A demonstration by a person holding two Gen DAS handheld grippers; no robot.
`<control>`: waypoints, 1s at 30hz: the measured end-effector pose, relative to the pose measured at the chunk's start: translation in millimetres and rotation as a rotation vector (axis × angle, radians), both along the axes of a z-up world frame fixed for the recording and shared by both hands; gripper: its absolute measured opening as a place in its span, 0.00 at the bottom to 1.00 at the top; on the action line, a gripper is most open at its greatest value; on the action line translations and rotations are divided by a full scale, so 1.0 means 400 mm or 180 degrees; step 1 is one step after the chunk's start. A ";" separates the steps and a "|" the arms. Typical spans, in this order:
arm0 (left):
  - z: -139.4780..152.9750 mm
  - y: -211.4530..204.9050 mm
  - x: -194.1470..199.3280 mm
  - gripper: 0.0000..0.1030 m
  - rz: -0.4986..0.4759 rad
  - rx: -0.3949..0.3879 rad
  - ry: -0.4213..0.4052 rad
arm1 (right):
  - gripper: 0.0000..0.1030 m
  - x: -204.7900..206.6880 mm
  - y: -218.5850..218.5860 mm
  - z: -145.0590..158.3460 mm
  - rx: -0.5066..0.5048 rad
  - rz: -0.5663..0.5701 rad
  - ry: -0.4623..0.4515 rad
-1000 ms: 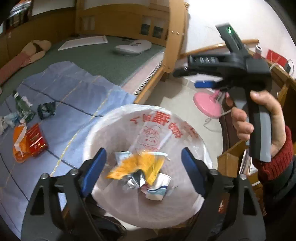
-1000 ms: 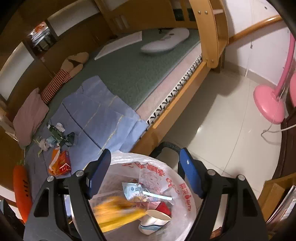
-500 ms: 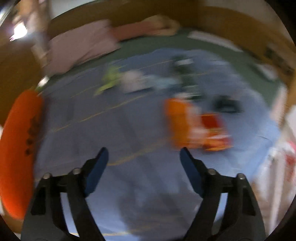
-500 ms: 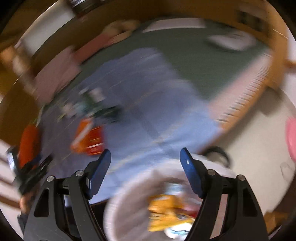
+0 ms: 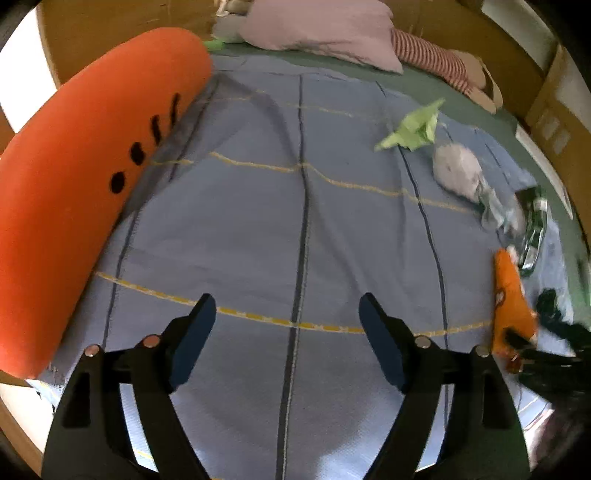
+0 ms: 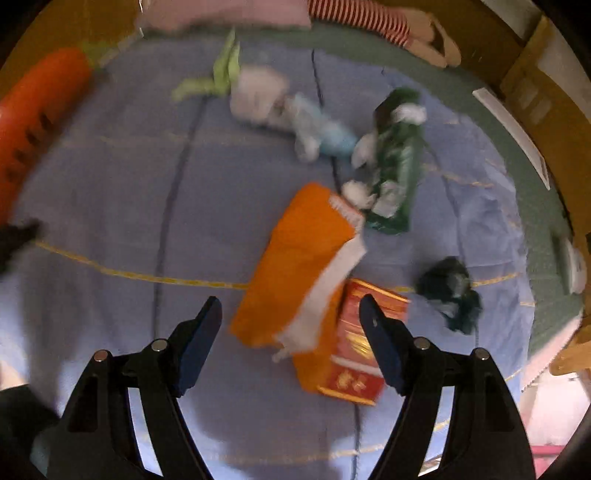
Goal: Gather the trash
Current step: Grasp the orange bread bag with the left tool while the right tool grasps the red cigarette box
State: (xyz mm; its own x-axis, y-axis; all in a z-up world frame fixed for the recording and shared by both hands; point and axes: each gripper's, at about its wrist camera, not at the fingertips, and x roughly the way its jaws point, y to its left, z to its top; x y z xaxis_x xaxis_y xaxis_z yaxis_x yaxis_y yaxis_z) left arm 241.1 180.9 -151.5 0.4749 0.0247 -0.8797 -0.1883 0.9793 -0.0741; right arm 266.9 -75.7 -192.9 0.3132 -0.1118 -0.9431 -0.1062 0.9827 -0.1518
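Note:
Trash lies scattered on a blue blanket [image 5: 258, 221]. My right gripper [image 6: 291, 301] hangs open over an orange wrapper [image 6: 299, 258] and a red packet [image 6: 354, 354], touching neither. Beyond them lie a green wrapper [image 6: 399, 166], a dark crumpled scrap [image 6: 448, 291], a white wad [image 6: 258, 94] and green paper [image 6: 221, 74]. My left gripper [image 5: 286, 301] points down at bare blanket, its jaws opening with nothing between them. In its view the green paper [image 5: 413, 127], white wad [image 5: 458, 171] and orange wrapper [image 5: 511, 295] sit off to the right.
A long orange carrot cushion [image 5: 74, 184] lines the blanket's left side. A pink pillow [image 5: 321, 26] and a striped plush toy [image 5: 432, 59] lie at the far end on the green mattress. Wooden bed boards ring the scene.
Both views swung away from the white-bagged bin, where a yellow wrapper landed, to the blue blanket. Both grippers stayed empty and came down closer to the scattered trash.

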 end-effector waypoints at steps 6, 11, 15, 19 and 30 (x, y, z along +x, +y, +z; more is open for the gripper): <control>0.038 0.046 -0.025 0.80 0.0090 -0.0168 -0.0112 | 0.47 0.009 0.045 0.008 0.0524 0.0161 -0.0099; 0.056 0.114 -0.036 0.80 0.0474 -0.0310 -0.0229 | 0.43 0.010 0.069 0.031 0.2392 0.0224 0.0321; 0.050 0.158 -0.041 0.80 0.0696 -0.0457 -0.0215 | 0.43 0.025 0.081 -0.042 0.3968 0.0104 0.0951; 0.042 0.164 -0.040 0.80 0.0701 -0.0474 -0.0157 | 0.57 0.025 0.055 -0.078 0.3036 -0.0141 0.0912; 0.000 0.028 -0.002 0.86 0.0045 -0.0835 -0.0007 | 0.65 -0.035 -0.105 0.040 0.1973 -0.0372 0.0119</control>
State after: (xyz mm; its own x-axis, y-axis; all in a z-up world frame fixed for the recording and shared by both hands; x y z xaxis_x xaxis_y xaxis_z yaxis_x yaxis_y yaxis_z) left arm 240.3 192.2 -151.7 0.4781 -0.1975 -0.8558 -0.2012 0.9238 -0.3256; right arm 252.9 -117.6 -176.8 0.2976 0.4274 -0.8537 0.0130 0.8923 0.4513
